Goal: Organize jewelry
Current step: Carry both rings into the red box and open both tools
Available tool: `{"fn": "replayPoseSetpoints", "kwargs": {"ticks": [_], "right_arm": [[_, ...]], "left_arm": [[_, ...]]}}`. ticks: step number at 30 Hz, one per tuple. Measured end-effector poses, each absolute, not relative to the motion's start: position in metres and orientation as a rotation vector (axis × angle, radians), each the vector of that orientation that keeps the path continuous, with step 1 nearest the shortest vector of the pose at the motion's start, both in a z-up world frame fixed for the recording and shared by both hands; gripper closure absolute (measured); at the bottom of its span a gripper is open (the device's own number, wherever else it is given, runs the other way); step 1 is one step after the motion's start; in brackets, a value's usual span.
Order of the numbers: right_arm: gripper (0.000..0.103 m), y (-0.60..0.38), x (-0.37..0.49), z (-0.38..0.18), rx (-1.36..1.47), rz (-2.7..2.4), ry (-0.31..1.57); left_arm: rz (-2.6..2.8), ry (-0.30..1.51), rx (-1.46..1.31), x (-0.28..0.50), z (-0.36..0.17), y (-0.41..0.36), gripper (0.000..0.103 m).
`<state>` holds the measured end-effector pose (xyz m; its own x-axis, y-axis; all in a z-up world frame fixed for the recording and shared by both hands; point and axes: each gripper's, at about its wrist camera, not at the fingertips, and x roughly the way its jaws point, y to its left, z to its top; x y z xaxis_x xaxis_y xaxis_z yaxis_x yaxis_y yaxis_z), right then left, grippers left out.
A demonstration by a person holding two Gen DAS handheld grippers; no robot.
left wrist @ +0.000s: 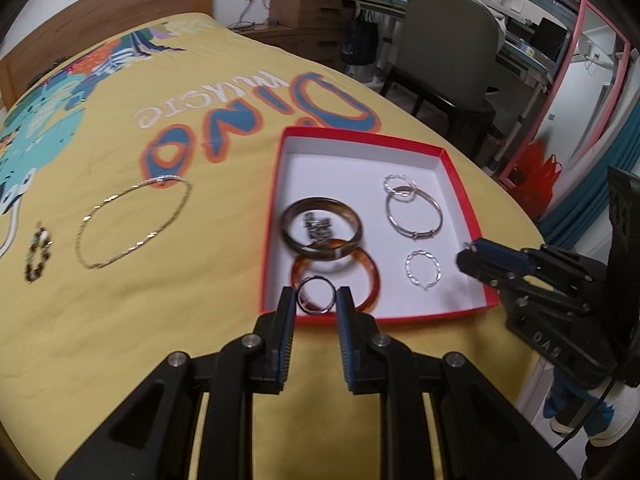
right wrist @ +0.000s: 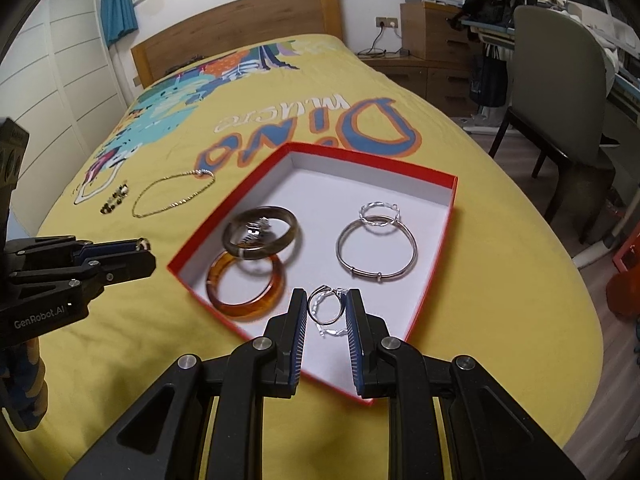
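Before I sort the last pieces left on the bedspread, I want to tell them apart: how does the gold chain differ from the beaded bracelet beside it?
The gold chain is a thin, fine-linked strand; the beaded bracelet is chunky, of dark and pale beads. The chain is spread in a wide open loop; the bracelet makes a much smaller, narrow loop. The chain lies nearer the red box; the bracelet lies farther out. Both rest flat on the yellow bedspread, outside the box.

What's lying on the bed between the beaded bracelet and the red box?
A thin gold chain necklace lies looped on the yellow bedspread between the beaded bracelet and the red box, clearest in the left wrist view.
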<state>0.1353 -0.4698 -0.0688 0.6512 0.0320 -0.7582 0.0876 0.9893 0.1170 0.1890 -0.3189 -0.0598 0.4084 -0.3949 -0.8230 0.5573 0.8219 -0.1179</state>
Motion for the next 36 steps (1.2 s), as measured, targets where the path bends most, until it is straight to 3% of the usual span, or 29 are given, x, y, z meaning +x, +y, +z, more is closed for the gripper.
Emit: {"fn": "replayPoseSetpoints", "kwargs": {"ticks": [18, 36], "right_arm": [[0.083, -0.479, 0.170, -0.106, 0.105, 0.003, 0.967], [0.083, -0.470, 0.169, -0.111, 0.021, 0.022, 0.996]], "left_arm": [[-0.594, 1.078, 0.244, 0.214, -0.113, -0.349, 0.084], [-0.566, 1.067, 0.251, 0.213, -0.112, -0.351, 0.083]]}}
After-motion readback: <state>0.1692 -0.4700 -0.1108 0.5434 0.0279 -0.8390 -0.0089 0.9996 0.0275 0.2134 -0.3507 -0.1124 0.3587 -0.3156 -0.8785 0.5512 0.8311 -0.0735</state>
